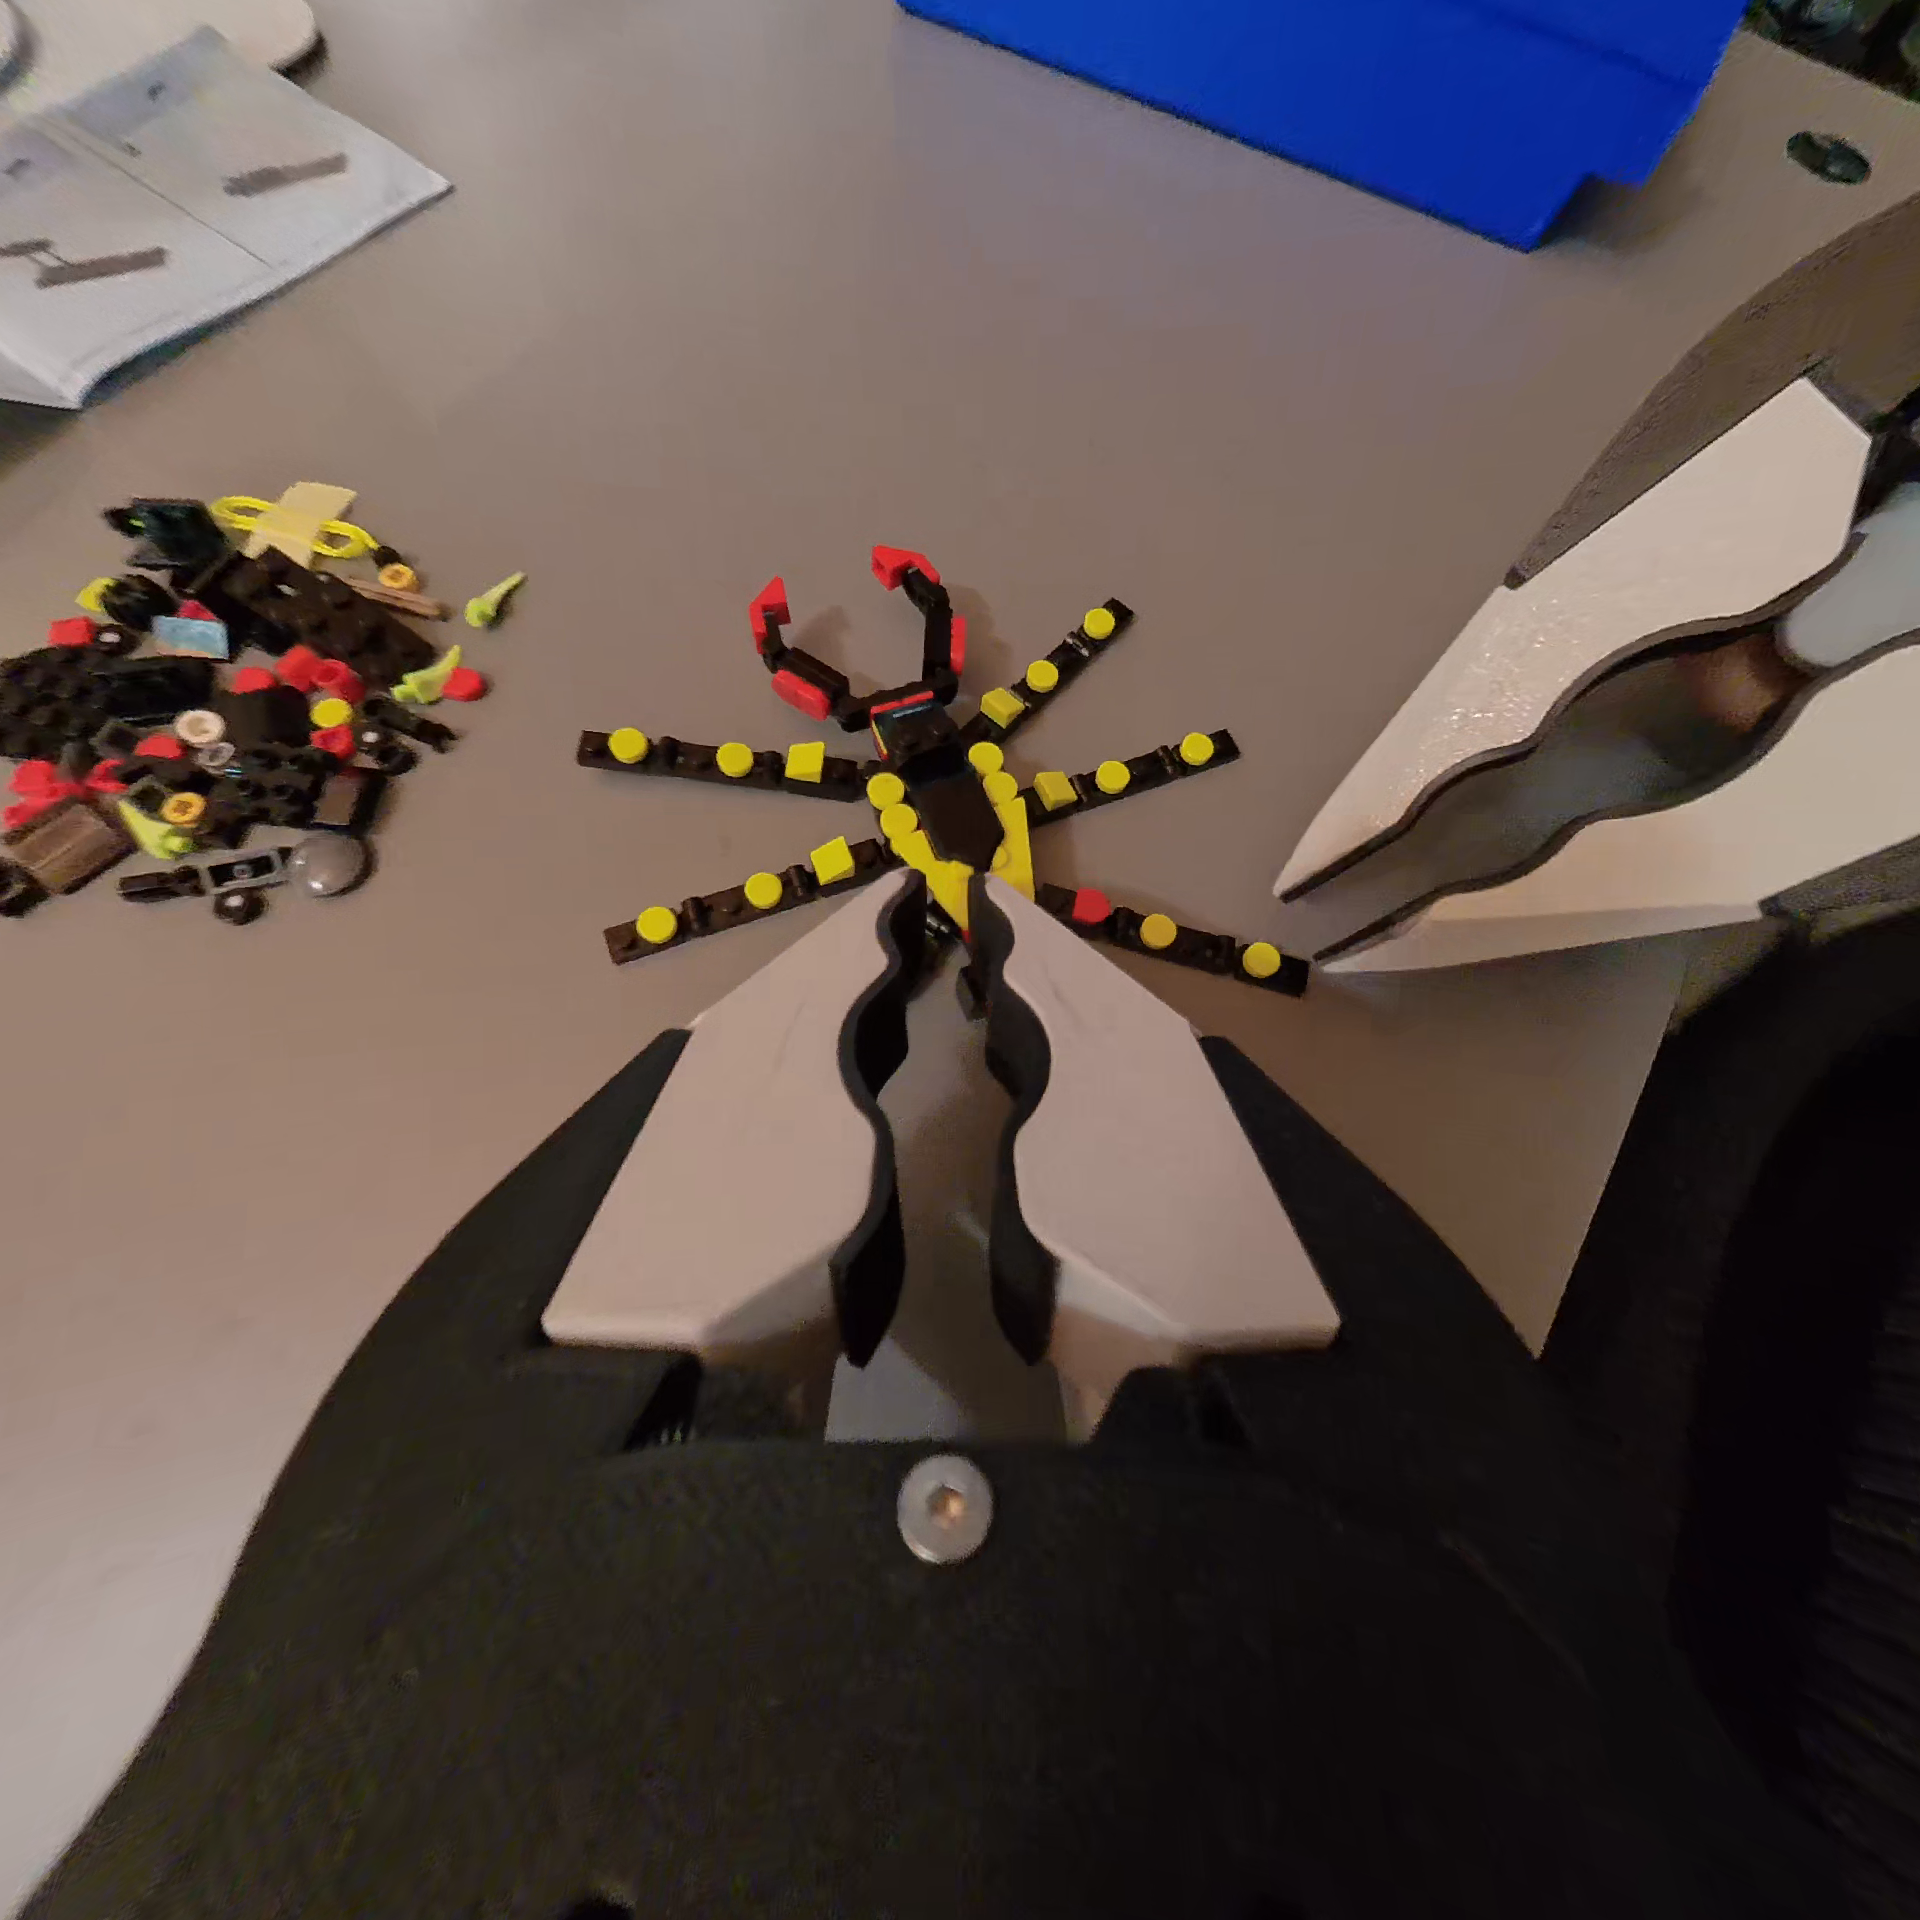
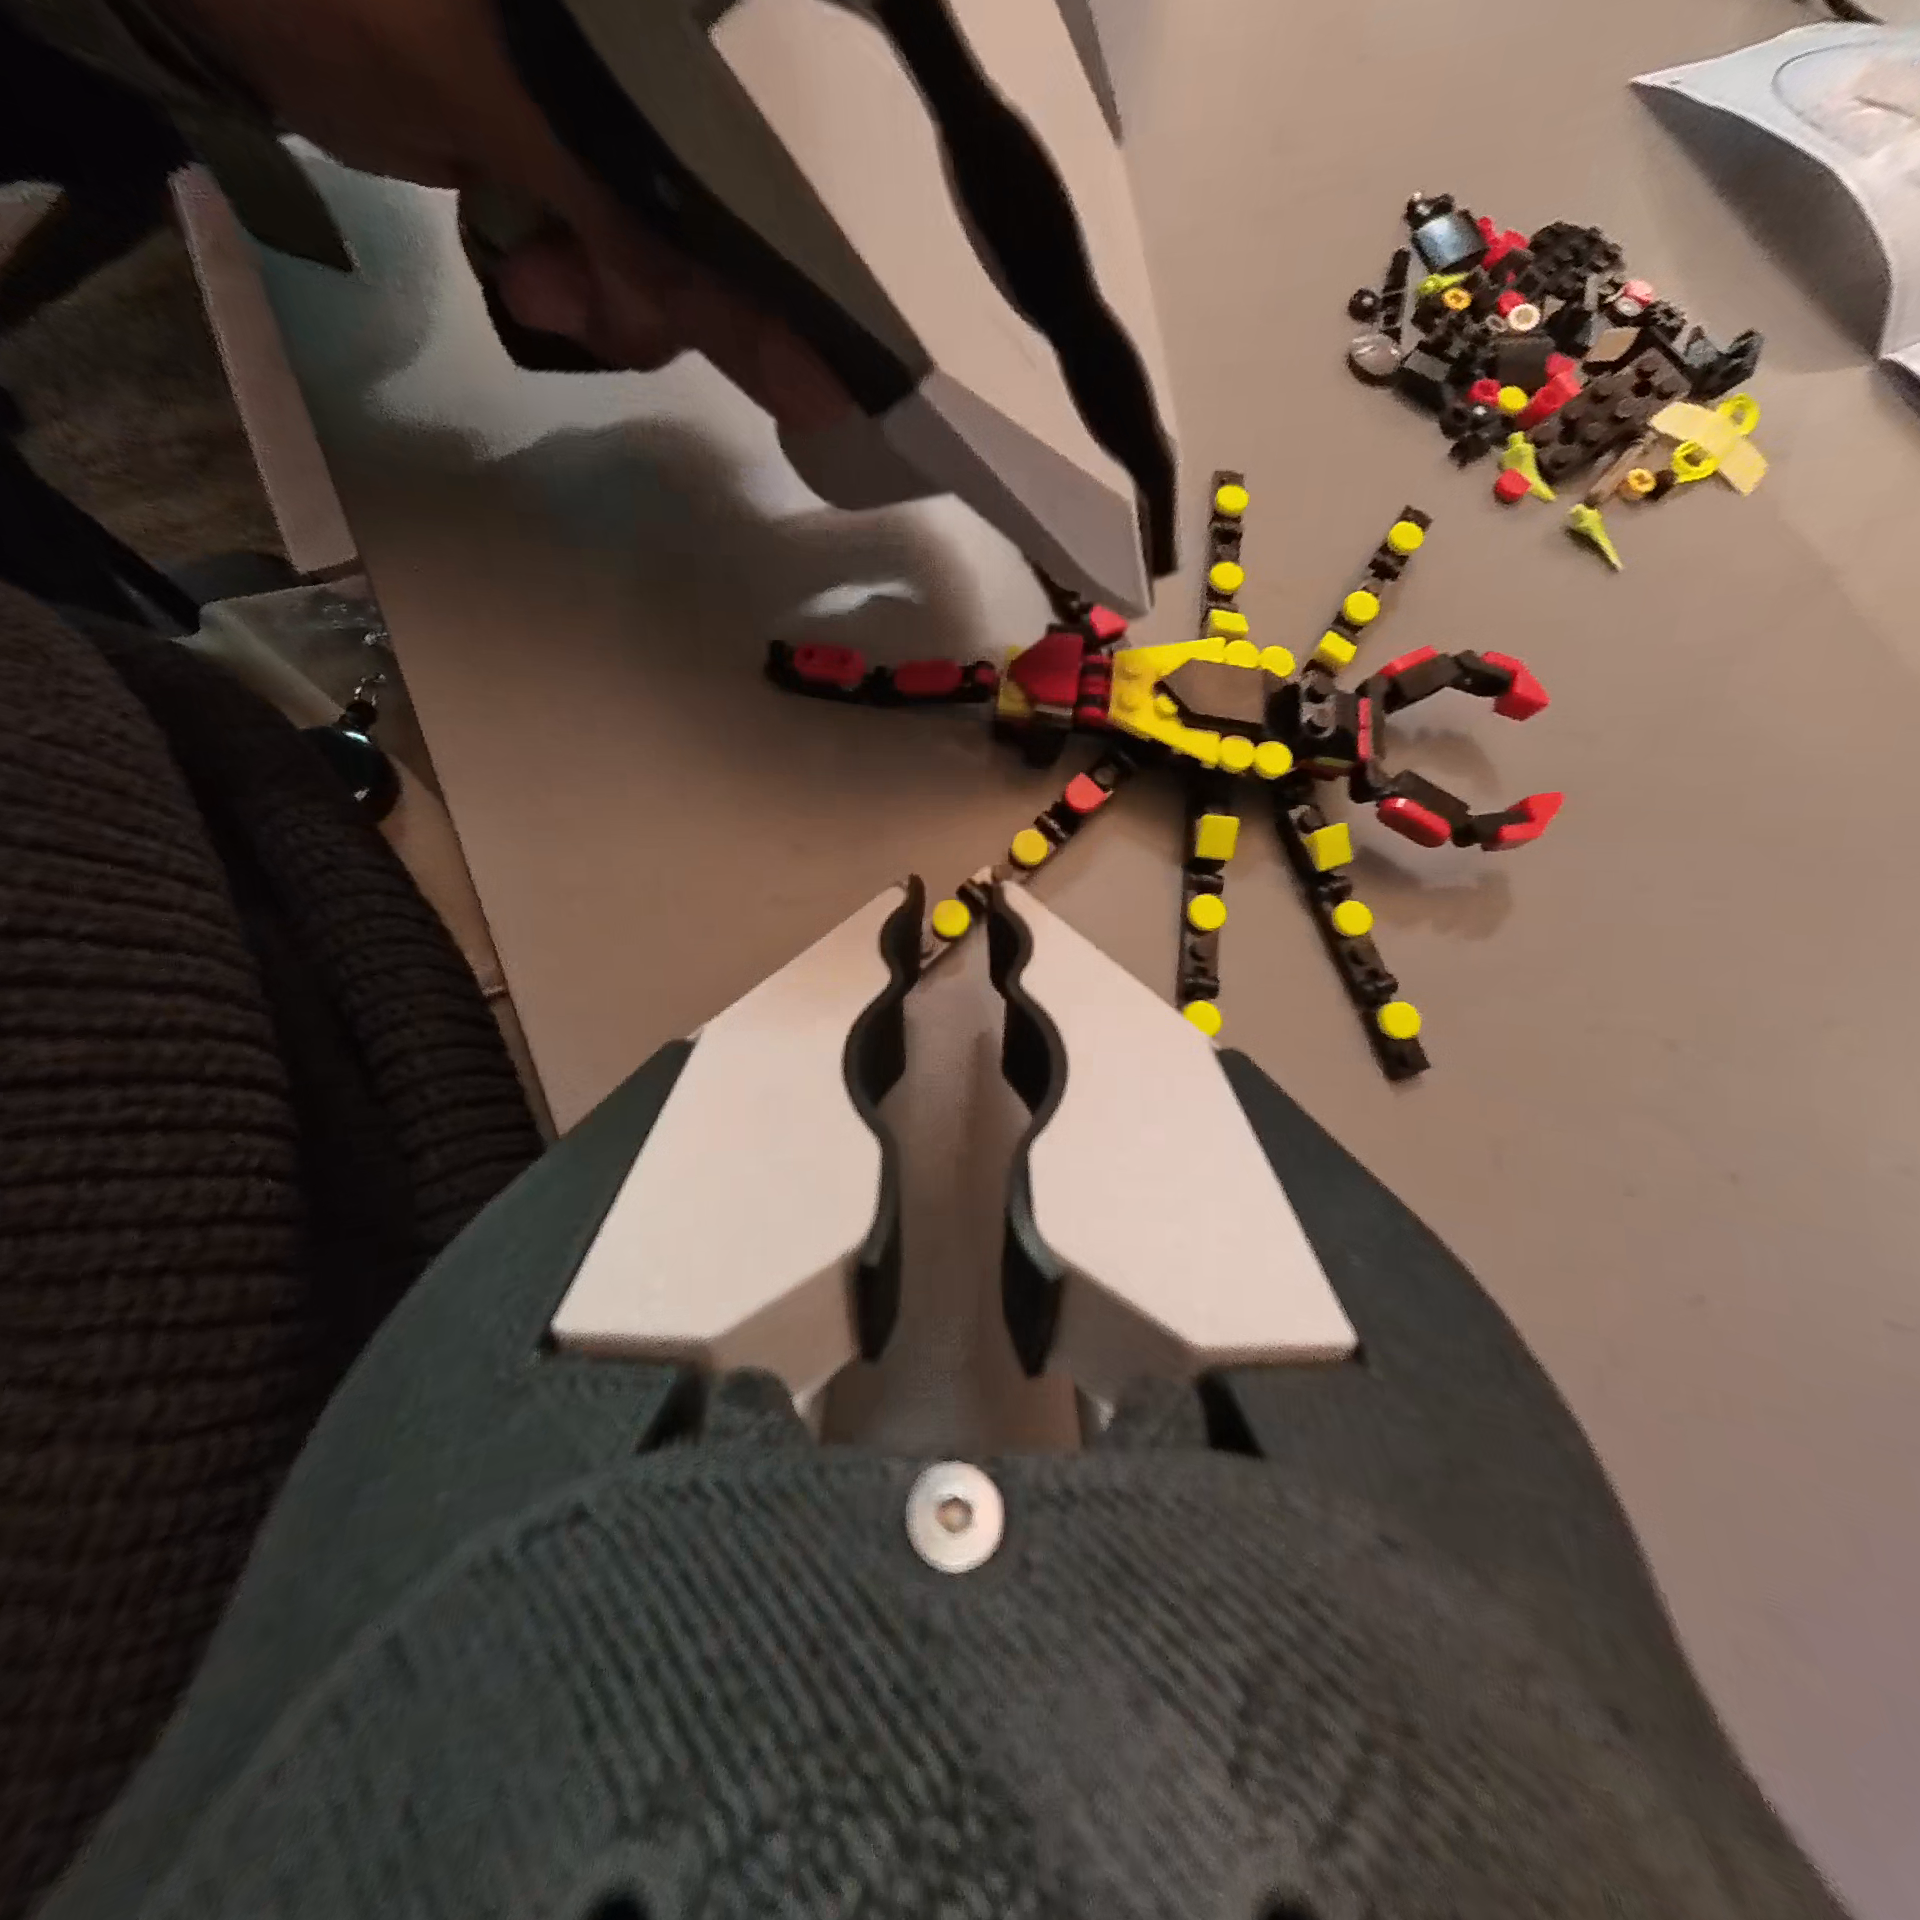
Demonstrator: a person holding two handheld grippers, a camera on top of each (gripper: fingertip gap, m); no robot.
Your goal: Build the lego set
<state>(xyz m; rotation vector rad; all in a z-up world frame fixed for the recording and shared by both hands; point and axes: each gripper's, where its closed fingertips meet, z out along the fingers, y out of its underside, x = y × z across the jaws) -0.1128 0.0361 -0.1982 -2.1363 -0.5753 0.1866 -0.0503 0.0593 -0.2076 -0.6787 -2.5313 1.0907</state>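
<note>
My left tongs (image 1: 948, 883) pinch the brick scorpion (image 1: 940, 774) at its tail end | my right tongs (image 2: 954, 896), nearly shut, pinch one of six legs | one loose brick pile (image 1: 197, 696) left, beyond it one booklet (image 1: 177, 197) | one blue bin (image 1: 1351, 83) ahead, insides hidden.

We saw a hobby or office desk: a plain grey table (image 1: 1143, 416) with a heap of loose toy bricks (image 1: 208, 707), an open instruction booklet (image 1: 177, 208) and a blue bin (image 1: 1351, 94).

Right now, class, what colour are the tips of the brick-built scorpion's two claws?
Red, on black claw arms; the right wrist view shows it best.
</note>
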